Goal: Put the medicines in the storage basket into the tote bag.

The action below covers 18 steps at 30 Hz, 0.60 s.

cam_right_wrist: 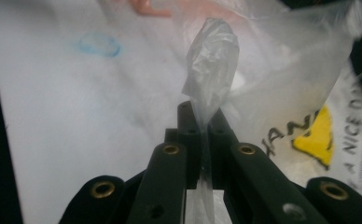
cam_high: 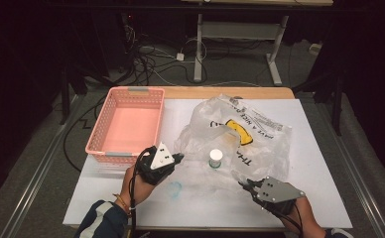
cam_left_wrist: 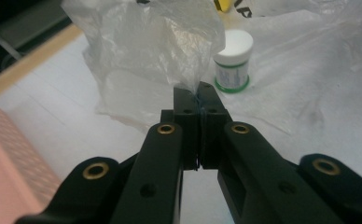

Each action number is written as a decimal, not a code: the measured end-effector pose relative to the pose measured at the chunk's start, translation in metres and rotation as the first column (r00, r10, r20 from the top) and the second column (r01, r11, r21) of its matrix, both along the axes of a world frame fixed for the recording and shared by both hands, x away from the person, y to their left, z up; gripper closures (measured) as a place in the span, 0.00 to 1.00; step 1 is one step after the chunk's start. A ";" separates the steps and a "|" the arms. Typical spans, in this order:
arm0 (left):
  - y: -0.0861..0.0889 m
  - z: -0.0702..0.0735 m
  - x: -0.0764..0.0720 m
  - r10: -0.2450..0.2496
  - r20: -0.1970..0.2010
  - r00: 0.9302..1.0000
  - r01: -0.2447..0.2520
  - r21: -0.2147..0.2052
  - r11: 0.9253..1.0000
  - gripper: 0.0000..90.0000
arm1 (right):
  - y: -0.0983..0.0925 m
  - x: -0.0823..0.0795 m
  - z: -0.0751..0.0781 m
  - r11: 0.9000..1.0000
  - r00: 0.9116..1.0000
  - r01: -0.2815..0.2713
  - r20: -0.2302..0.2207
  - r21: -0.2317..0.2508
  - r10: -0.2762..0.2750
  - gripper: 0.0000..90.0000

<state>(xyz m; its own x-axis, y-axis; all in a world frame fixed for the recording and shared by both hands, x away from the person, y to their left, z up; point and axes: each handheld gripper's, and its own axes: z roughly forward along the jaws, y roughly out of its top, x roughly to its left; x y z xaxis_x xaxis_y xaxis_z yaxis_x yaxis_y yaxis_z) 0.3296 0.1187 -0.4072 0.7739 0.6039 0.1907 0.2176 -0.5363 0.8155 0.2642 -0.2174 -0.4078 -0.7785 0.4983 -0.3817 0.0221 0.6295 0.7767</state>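
A clear plastic bag point(cam_high: 240, 134) with a yellow smiley print lies spread over the white table top point(cam_high: 324, 198). Inside or under its film stands a small white jar point(cam_high: 215, 158) with a green-banded label point(cam_left_wrist: 233, 59). My left gripper point(cam_high: 179, 157) is shut on the bag's left edge point(cam_left_wrist: 170, 51), jaws pressed together on the film point(cam_left_wrist: 198, 91). My right gripper point(cam_high: 243, 185) is shut on a twisted handle of the bag point(cam_right_wrist: 212, 60) at the bag's near right corner, film pinched between its jaws point(cam_right_wrist: 203, 116).
A pink plastic basket point(cam_high: 126, 124) sits empty at the table's left, close to my left hand. A faint blue ring mark point(cam_high: 174, 189) is on the table in front of the bag. Cables and desk legs lie on the floor beyond the far edge.
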 end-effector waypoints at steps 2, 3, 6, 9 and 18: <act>0.001 0.003 0.000 0.005 0.010 1.000 -0.004 -0.018 1.000 0.96 | -0.001 0.001 0.007 1.000 0.999 0.014 0.033 0.028 -0.015 1.00; 0.002 0.009 -0.001 0.004 0.029 1.000 -0.003 -0.030 1.000 0.96 | -0.001 0.001 0.010 0.999 0.998 0.019 0.056 0.030 -0.021 1.00; 0.003 0.017 -0.003 0.021 0.080 0.997 -0.018 -0.031 0.999 0.96 | -0.003 0.003 0.022 0.997 0.992 0.045 0.113 0.055 -0.051 1.00; 0.003 0.023 -0.004 0.037 0.100 0.994 -0.033 -0.041 0.999 0.96 | -0.006 0.008 0.036 0.994 0.983 0.067 0.163 0.089 -0.081 1.00; 0.004 0.058 0.000 0.061 0.188 0.980 -0.040 -0.113 0.993 0.96 | -0.029 0.030 0.073 0.971 0.953 0.147 0.235 0.190 -0.190 1.00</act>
